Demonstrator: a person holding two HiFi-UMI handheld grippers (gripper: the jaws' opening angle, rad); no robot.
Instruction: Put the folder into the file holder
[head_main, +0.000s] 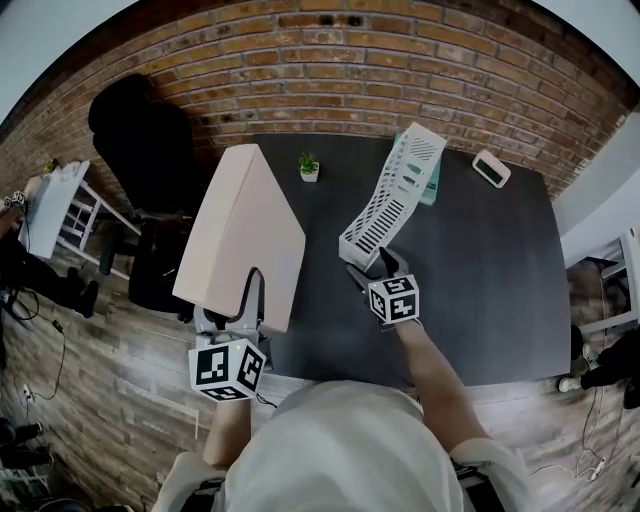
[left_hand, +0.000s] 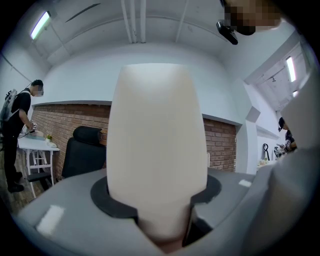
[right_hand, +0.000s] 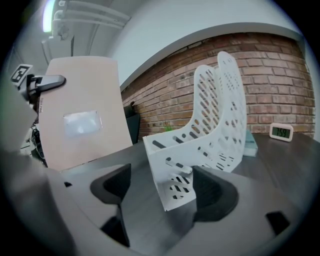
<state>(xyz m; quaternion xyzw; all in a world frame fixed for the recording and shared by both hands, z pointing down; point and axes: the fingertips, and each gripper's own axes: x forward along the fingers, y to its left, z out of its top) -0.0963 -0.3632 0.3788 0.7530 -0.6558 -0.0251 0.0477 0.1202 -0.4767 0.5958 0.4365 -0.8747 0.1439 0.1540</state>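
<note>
The folder (head_main: 245, 230) is a thick pale pink box file, held upright and tilted over the table's left edge. My left gripper (head_main: 250, 292) is shut on its lower edge; in the left gripper view the folder's spine (left_hand: 157, 140) fills the gap between the pads of the left gripper (left_hand: 157, 197). The white perforated file holder (head_main: 395, 195) lies on the dark table (head_main: 480, 290). My right gripper (head_main: 372, 268) is at its near end, open. In the right gripper view the holder's front corner (right_hand: 175, 180) sits just ahead of the open right gripper (right_hand: 162, 192), and the folder (right_hand: 80, 115) is at the left.
A small potted plant (head_main: 309, 167) stands at the table's far edge. A teal book (head_main: 432, 185) lies behind the holder, and a white clock (head_main: 491, 168) sits at the back right. A black chair (head_main: 140, 140) is left of the table, before a brick wall.
</note>
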